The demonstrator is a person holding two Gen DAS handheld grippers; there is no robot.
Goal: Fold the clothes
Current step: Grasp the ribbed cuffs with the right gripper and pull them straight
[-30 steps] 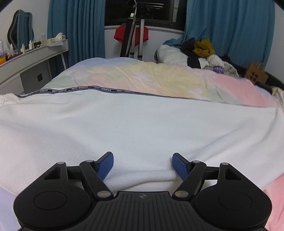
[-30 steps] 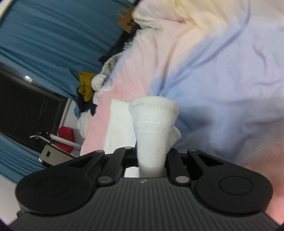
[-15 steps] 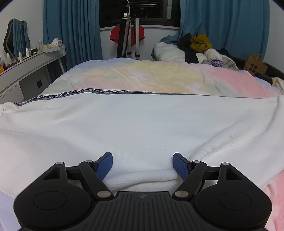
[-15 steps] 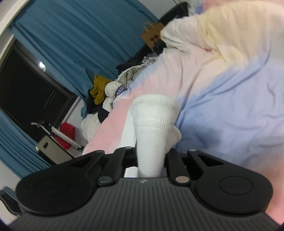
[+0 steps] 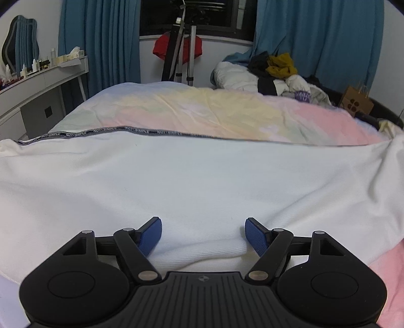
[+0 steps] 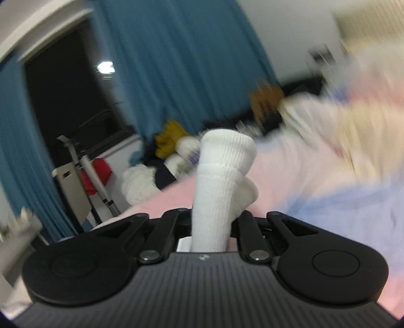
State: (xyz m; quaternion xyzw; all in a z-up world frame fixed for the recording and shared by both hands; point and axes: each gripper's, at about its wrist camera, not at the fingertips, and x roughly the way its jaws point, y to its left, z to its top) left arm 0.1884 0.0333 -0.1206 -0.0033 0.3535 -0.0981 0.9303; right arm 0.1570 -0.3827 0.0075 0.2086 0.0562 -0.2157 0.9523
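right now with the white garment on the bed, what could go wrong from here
1. The right gripper pinches only a bunched ribbed end of the white garment; a hard pull may slip it free.
2. The left gripper stands open around a fold, pinning nothing, so the cloth may drag across the bedcover.

Blue curtains (image 5: 101,37), dark window (image 5: 197,12), white desk (image 5: 43,83).
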